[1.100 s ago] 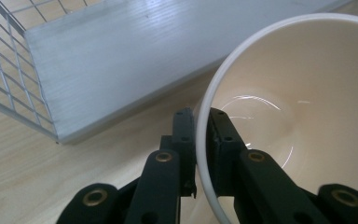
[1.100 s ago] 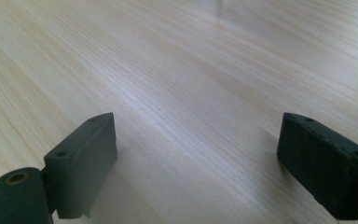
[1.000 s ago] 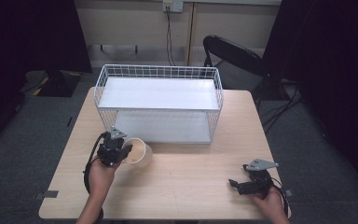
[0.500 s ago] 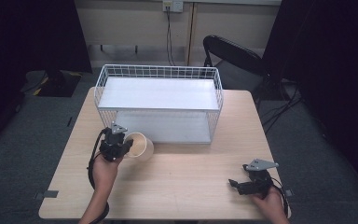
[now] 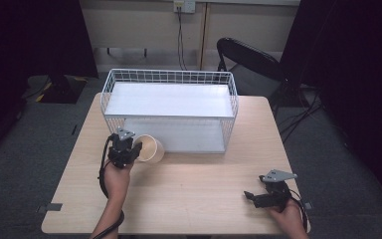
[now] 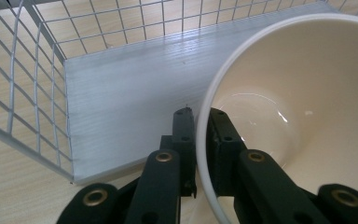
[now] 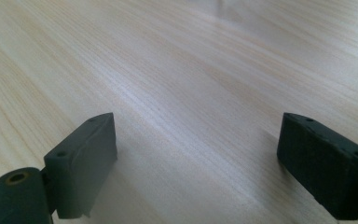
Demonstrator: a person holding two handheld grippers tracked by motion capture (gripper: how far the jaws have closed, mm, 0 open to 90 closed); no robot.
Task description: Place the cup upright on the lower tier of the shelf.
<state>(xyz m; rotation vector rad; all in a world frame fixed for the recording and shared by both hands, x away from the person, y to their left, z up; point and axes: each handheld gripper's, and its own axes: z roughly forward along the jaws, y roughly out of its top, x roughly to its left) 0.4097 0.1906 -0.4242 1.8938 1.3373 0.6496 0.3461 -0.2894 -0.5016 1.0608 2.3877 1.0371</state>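
Note:
A cream paper cup [image 5: 149, 148] lies tipped on its side with its mouth toward the camera, just in front of the white wire rack [image 5: 171, 82]. My left gripper [image 5: 132, 148] is shut on the cup's rim; in the left gripper view one jaw sits outside the cup [image 6: 298, 112] wall and one inside, with my left gripper [image 6: 200, 122] pinching the white rim. The rack's lower white shelf [image 6: 135, 88] lies right behind. My right gripper [image 5: 248, 195] rests open near the table's front right, and in the right gripper view my right gripper [image 7: 196, 144] has bare wood between its jaws.
The wire rack has two white shelves [image 5: 168, 99] and stands at the back middle of the wooden table [image 5: 194, 194]. A black chair [image 5: 248, 59] stands behind the table at the right. Dark curtains flank the scene.
My left gripper has carried the cup forward and slightly right, closer to the rack's lower shelf. The right gripper has stayed put.

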